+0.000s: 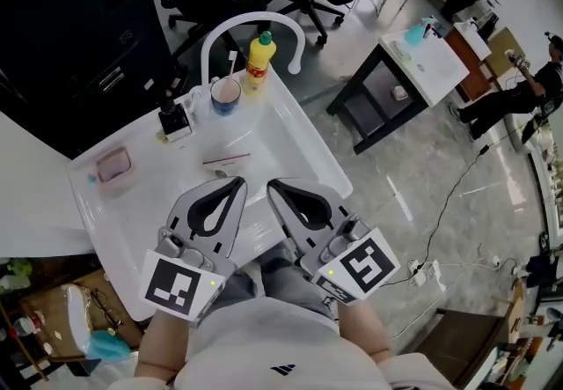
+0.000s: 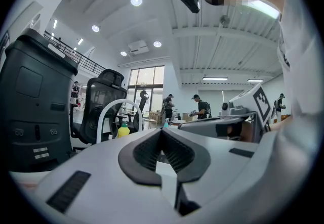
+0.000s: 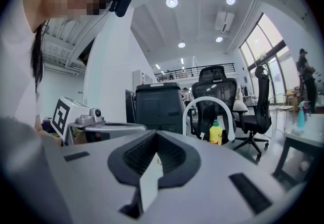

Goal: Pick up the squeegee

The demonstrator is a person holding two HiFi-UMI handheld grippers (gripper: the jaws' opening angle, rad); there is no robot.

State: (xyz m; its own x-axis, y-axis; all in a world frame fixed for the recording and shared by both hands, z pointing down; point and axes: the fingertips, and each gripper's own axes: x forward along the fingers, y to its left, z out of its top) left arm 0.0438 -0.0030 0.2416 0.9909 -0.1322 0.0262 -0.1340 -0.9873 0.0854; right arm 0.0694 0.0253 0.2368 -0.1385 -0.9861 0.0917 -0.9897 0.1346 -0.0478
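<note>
While both grippers hang level over the near edge of the white worktop (image 1: 303, 146), the holdings read as follows
- Left gripper (image 1: 236, 184): jaws pressed together, nothing between them.
- Right gripper (image 1: 274, 187): jaws pressed together, likewise empty; it lies just beside the left one, tips apart.
- Squeegee (image 1: 173, 118): apparently the black-handled tool standing at the far left rim, between the pink sponge (image 1: 113, 165) and the cup (image 1: 226, 94), well apart from both grippers.
- Yellow bottle (image 1: 259, 58): upright, right of the cup, under the white arched faucet (image 1: 255, 20).
- Thin stick (image 1: 226, 158): lying in the basin, ahead of the jaws
</note>
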